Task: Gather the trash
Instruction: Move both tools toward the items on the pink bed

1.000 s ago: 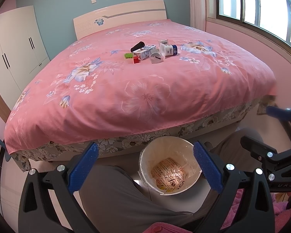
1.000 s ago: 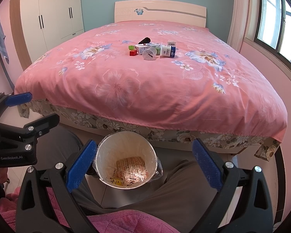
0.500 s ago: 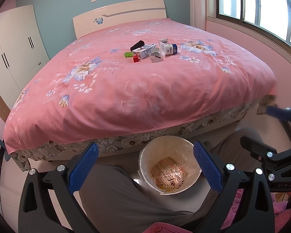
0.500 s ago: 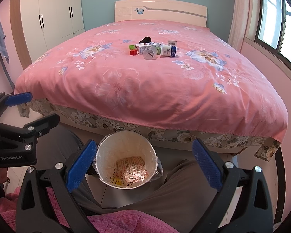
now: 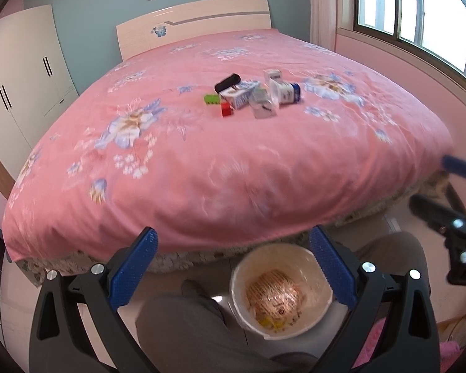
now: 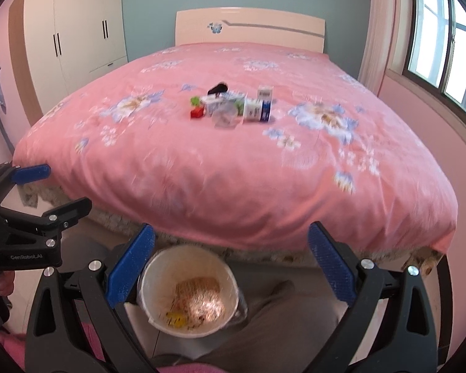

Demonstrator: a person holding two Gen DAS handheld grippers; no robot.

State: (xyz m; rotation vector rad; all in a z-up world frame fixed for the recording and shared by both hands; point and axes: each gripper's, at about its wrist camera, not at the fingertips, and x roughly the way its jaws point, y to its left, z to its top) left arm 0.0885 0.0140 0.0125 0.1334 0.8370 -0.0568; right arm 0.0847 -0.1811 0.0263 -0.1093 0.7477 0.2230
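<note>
Both claws — left claw [image 5: 231, 267] and right claw [image 6: 230, 264] — we are holding spread wide, empty, over the bin [image 6: 158, 267] beside the pink bed [image 6: 233, 161] carrying scattered trash [image 6: 233, 105].

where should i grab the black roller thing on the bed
Grip the black cylinder across its round middle, coming down from above with the fingers either side of its long axis. It lies on its side at the far edge of the pile, leaning on the carton, so a low side approach looks blocked.
</note>
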